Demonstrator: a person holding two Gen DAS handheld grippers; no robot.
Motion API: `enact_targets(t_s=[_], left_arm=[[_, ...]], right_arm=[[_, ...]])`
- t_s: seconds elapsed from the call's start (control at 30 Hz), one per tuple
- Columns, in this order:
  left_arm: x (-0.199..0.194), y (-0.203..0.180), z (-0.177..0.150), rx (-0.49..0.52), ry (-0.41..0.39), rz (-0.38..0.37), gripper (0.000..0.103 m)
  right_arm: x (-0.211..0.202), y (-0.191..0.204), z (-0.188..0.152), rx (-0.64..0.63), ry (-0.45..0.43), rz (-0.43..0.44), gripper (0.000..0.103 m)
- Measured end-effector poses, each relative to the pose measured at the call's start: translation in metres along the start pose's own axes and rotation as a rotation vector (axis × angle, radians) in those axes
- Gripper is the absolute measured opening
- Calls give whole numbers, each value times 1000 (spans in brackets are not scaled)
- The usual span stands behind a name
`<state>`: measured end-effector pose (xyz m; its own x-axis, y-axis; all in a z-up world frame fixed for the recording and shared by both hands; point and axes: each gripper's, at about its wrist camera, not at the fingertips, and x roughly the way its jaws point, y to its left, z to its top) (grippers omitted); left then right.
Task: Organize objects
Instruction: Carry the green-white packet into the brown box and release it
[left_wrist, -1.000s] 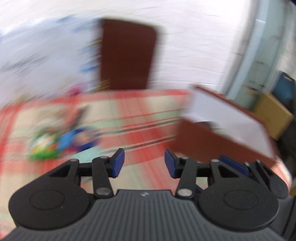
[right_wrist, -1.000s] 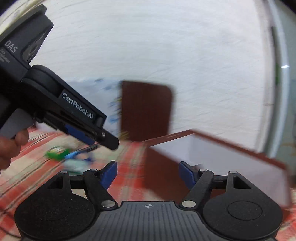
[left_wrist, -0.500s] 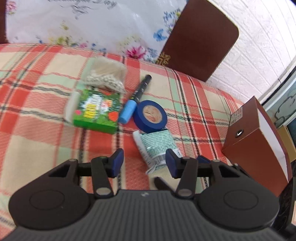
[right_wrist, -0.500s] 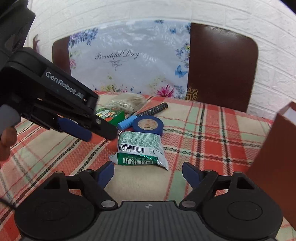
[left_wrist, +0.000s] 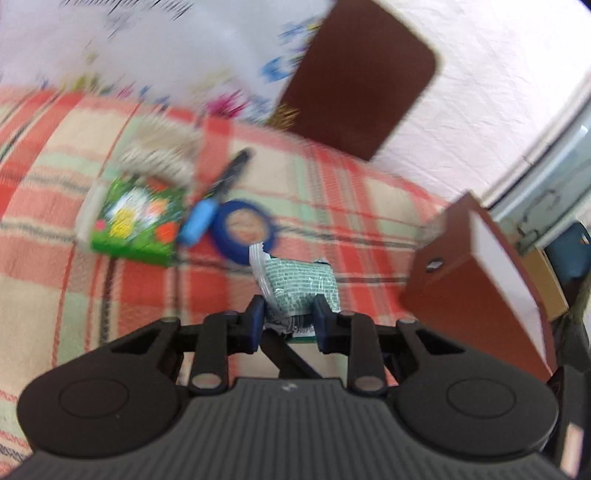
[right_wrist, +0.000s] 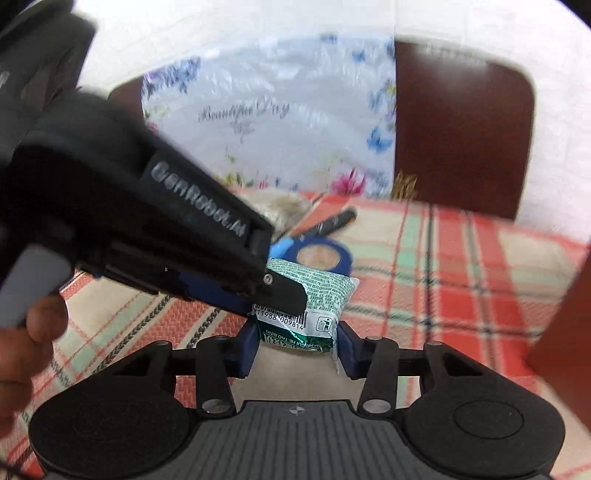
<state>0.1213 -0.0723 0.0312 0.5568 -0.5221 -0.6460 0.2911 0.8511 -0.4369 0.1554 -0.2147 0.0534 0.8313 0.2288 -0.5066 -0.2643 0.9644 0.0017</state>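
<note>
Both of your tools are on the same thing, the green foil packet (right_wrist: 310, 295), which lies on the plaid table (right_wrist: 461, 266) just in front of the blue tape roll (right_wrist: 317, 254); your left hand-held gripper (left_wrist: 289, 319) has just been closing and its pads now pinch the near end of the packet, crumpling the foil, while your right hand-held gripper (right_wrist: 297, 343) has also just been closing and its pads sit against the packet's two sides at the barcode end; I judge that the step in hand is to lift this packet and carry it to the brown box (left_wrist: 480, 273) standing open at the right; you do not need two grips on one small soft packet, so let one tool own it and ease the other clear before you lift, or the foil may tear or twist between them; hold it by the body, not the flimsy seam; raise it straight up so it does not drag the tape roll or the blue-capped marker (left_wrist: 218, 199) beside it; leave the green carton (left_wrist: 136, 221) where it lies for now.
</note>
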Motion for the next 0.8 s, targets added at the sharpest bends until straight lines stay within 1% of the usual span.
enact_targets(t_s=[0.1,0.2,0.27,0.37,0.5,0.7,0.77,0.8], left_arm=[[-14,-38,5,76,-39,-36,29],[-18,-81,10,157,-68,-86,29],[-13,-113,12,212,-72,-123,29],[4,-160,9,293,-65,-183,29],[35,-218,-3,384,-36,-247,29],[87,-283,-23,488,36,-298,30],[104,-298,-29,535,38,-285,32],[112,-304,-31,554,29,-256,32]], right_arm=[[-30,-2,1,-26,-82,-67,44],[-63,-18,7,-7,-161,-136,44],[-84,-34,9,11,-203,-191,44],[-114,-64,8,41,-239,-280,44],[-147,-111,-4,104,-258,-399,44],[-174,-175,-32,235,-234,-539,45],[-177,-193,-39,280,-214,-574,49],[-176,-202,-42,299,-202,-599,51]])
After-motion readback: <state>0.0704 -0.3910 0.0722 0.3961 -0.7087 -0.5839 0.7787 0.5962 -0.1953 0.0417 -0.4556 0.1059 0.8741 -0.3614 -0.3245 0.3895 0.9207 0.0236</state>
